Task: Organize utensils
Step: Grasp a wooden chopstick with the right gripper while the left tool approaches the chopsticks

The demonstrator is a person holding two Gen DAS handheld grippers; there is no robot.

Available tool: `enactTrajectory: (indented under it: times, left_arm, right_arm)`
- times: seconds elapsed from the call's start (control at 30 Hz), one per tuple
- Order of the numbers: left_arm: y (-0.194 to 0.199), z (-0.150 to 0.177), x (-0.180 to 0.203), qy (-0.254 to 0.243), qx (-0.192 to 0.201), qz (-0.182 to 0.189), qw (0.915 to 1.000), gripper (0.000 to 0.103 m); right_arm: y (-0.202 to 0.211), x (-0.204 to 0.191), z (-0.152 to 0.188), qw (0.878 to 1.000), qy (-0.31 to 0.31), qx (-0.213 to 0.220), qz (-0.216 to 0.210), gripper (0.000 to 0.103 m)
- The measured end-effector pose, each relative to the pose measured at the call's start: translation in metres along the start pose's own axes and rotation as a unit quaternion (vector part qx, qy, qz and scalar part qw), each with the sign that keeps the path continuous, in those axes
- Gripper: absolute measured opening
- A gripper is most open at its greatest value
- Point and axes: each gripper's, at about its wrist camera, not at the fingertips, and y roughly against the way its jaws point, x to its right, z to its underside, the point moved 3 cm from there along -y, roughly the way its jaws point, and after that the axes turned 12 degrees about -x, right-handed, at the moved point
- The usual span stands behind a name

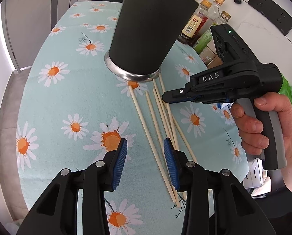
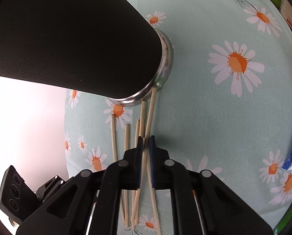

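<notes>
Chopsticks (image 1: 155, 121), about 6, loose on the daisy tablecloth (image 1: 67, 98), fanned out just in front of the black holder (image 1: 146, 29). Far tips close to the holder's shiny metal base rim (image 1: 132, 76), 1 or 2 seemingly touching it. Holder upright on the cloth, near the table's middle.

Left gripper (image 1: 145, 156) low over the near ends of the sticks, blue pads (image 1: 120, 162) spread wide apart, nothing between them.

Right gripper (image 2: 146, 156) down among the sticks, pads nearly together, pinching 1 or 2 chopsticks (image 2: 146, 160); exact count hard to tell. Right hand (image 1: 263, 129) wrapped around the grey handle. Bottles (image 1: 202, 19) standing behind the holder.
</notes>
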Motion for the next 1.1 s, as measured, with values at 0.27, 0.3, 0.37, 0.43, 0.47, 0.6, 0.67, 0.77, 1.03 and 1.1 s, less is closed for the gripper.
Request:
enactTrajectory:
  times: [0.27,0.3,0.37,0.43,0.47,0.6,0.67,0.77,1.03,1.1]
  left_arm:
    - [-0.013,-0.008,0.001,0.004,-0.024,-0.007,0.9997,0.037]
    - [-0.014,-0.01,0.002,0.004,-0.028,-0.009,0.9995,0.036]
    - [-0.018,-0.014,0.003,0.006,-0.037,-0.013,0.9992,0.036]
    - [-0.021,-0.018,0.003,0.009,-0.044,-0.017,0.9988,0.036]
    - [-0.022,-0.021,0.003,0.011,-0.05,-0.023,0.9984,0.036]
    - [-0.029,-0.029,0.003,0.024,-0.077,-0.038,0.996,0.031]
    - [-0.033,-0.033,0.004,0.025,-0.09,-0.047,0.9946,0.029]
    - [-0.037,-0.038,0.01,0.023,-0.104,-0.058,0.9926,0.026]
    - [-0.048,-0.049,0.017,0.052,-0.14,-0.101,0.9836,0.014]
    - [-0.054,-0.055,0.02,0.058,-0.15,-0.109,0.981,0.013]
  right_arm:
    - [0.012,0.011,0.0,1.0,0.001,0.006,-0.023,0.006]
    - [0.014,0.012,0.001,1.0,0.002,0.006,-0.026,0.006]
    - [0.02,0.011,0.005,0.999,0.005,0.008,-0.03,0.006]
    - [0.025,0.012,0.008,0.999,0.009,0.012,-0.034,0.006]
    - [0.027,0.011,0.01,0.999,0.011,0.014,-0.038,0.006]
    - [0.042,0.012,0.019,0.999,0.023,0.029,-0.039,0.006]
    - [0.05,0.012,0.023,0.998,0.029,0.036,-0.042,0.006]
    - [0.061,0.015,0.03,0.997,0.033,0.045,-0.05,0.006]
    - [0.089,0.016,0.052,0.993,0.041,0.069,-0.08,0.006]
    - [0.09,0.018,0.056,0.993,0.041,0.072,-0.087,0.006]
